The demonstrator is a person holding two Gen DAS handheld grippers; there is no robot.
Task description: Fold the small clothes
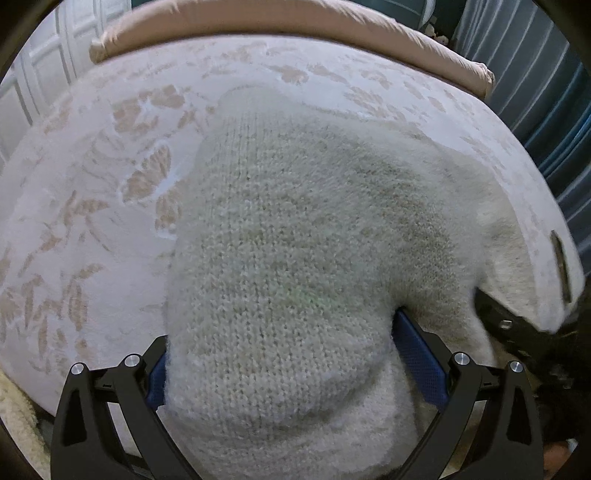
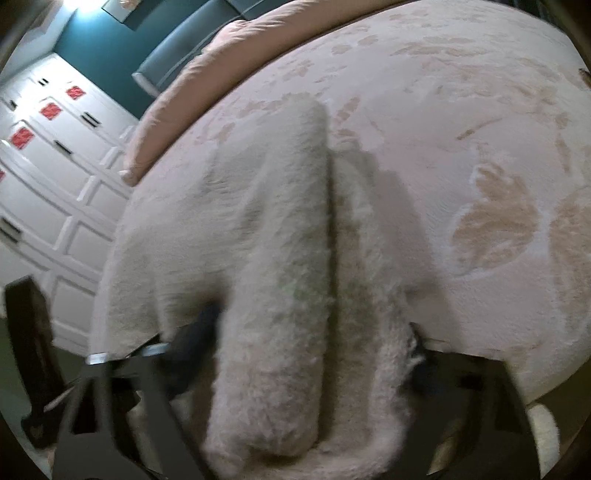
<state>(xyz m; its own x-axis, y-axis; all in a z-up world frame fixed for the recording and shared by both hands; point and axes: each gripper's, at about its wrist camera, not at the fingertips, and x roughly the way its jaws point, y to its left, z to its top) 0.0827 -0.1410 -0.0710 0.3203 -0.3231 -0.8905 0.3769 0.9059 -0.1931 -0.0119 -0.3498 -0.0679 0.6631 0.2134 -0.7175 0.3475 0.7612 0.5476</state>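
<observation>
A cream knitted sweater [image 1: 295, 236] lies on a pale bed cover with a beige leaf pattern [image 1: 92, 177]. In the left wrist view its near edge bulges between the two blue-padded fingers of my left gripper [image 1: 280, 354], which is closed on it. The other gripper's black body [image 1: 498, 317] shows at the right under the sweater's edge. In the right wrist view the sweater [image 2: 280, 258] hangs in thick folds between the fingers of my right gripper [image 2: 306, 343], which is closed on it. That view is blurred.
A beige folded duvet [image 1: 258, 22] lies along the far side of the bed. White panelled wardrobe doors [image 2: 48, 166] stand to the left. Teal wall and curtains [image 1: 535, 81] are behind. The bed edge is near both grippers.
</observation>
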